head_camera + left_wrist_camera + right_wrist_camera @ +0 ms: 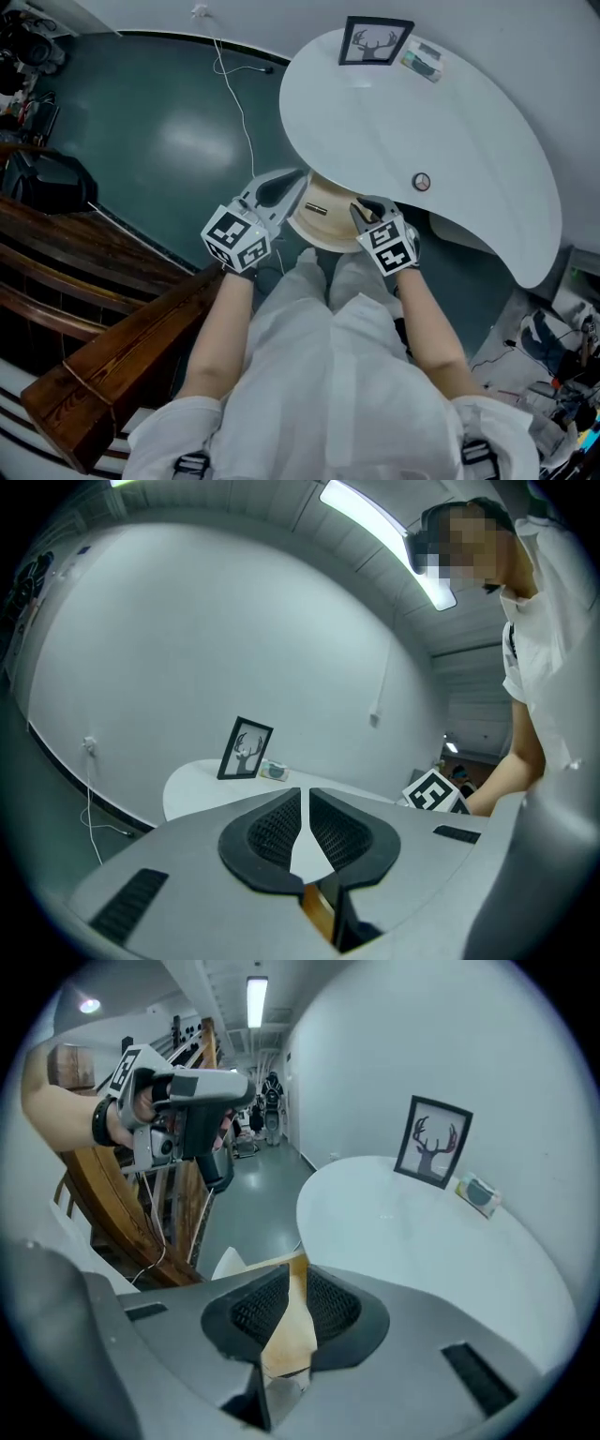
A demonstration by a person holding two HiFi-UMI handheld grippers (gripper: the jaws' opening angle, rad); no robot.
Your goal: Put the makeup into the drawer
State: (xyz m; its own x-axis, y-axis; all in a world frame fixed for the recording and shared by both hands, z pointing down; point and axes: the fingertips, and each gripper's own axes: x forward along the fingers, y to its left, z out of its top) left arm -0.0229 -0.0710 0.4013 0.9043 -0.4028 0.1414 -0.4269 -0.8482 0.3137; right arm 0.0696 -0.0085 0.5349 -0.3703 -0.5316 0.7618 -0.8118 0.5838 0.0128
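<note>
your right hand-held gripper (292, 1288): jaws a little apart, gripping nothing. the tan wood in the gap is the open drawer (319, 214) beyond it. your left hand-held gripper (306, 803): jaws all but closed, empty.

makeup (424, 59): small pale-green case, lying flat on the far side of the white surface (487, 141). it sits just beside the framed deer picture (375, 42), well apart from both grippers. not yet picked up.

handling, as a guess: light, rigid, smooth-skinned. likely to skate on the surface, or squirt from the pads if you pinch a corner. take it across its short sides near the middle, pads square to the faces, moderate squeeze. it may have a hinged lid or pressed powder inside, so set it down, don't drop it. the picture stands close by; come in from the side away from it.

small round item (422, 182) lies nearer you on the surface; can't tell what it is. the drawer stands out from under the near edge, between your two grippers.
</note>
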